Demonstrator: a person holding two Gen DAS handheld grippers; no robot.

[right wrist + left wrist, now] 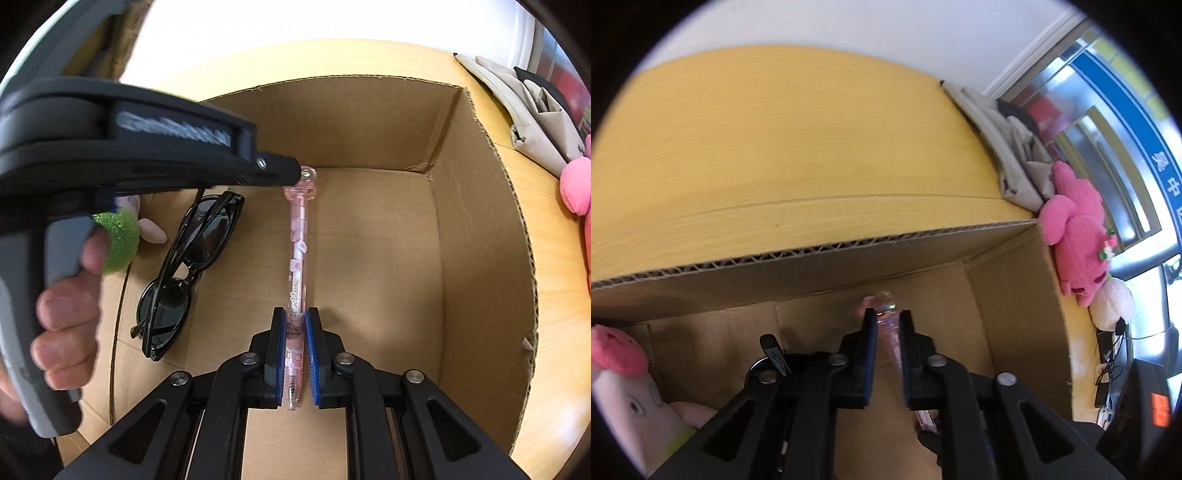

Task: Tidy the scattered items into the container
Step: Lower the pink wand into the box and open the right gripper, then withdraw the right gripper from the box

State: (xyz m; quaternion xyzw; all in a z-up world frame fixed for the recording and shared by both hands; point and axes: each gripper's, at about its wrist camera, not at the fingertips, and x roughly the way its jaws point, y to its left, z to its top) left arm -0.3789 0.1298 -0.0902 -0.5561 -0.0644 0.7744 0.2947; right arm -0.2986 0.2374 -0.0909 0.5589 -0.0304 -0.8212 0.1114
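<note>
A pink translucent pen (pixel 298 266) hangs lengthwise over the floor of the open cardboard box (pixel 484 236). My right gripper (pixel 295 325) is shut on the pen's lower barrel. My left gripper (pixel 888 318) is closed around the pen's top end (pixel 886 314), and in the right wrist view its fingertips (pixel 280 171) reach in from the left at the pen's cap. Black sunglasses (pixel 184 273) lie folded on the box floor to the left. A green spiky ball (pixel 118 236) and a pale plush (pixel 631 398) sit in the box's left part.
The box stands on a yellow wooden table (pixel 775 147). A pink plush (pixel 1078 236) and a white plush (pixel 1112 306) lie outside the box on the right. A grey fabric bag (pixel 1019 147) lies at the table's far right. Cables (pixel 1108 365) lie beyond.
</note>
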